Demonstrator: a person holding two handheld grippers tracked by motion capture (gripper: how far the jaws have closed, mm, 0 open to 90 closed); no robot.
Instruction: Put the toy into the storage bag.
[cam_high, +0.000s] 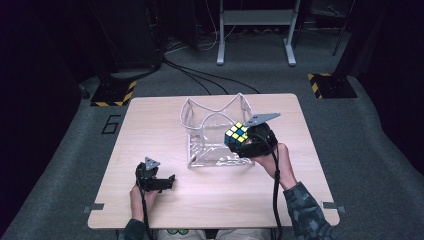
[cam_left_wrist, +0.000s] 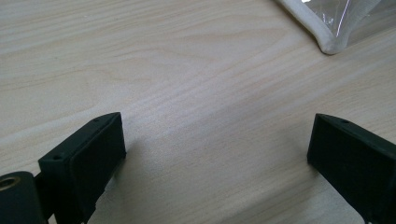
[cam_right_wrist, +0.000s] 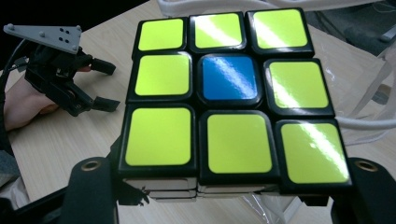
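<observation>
yellow-faced cube (cam_right_wrist: 231, 95), blue centre, pale wood table (cam_high: 150, 130)

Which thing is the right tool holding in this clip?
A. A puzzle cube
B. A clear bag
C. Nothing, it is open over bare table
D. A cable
A: the right tool is clamped on the puzzle cube, raised beside the clear bag; its jaws press the cube's two sides in the right gripper view, where the near face shows yellow squares around a blue centre.
</observation>
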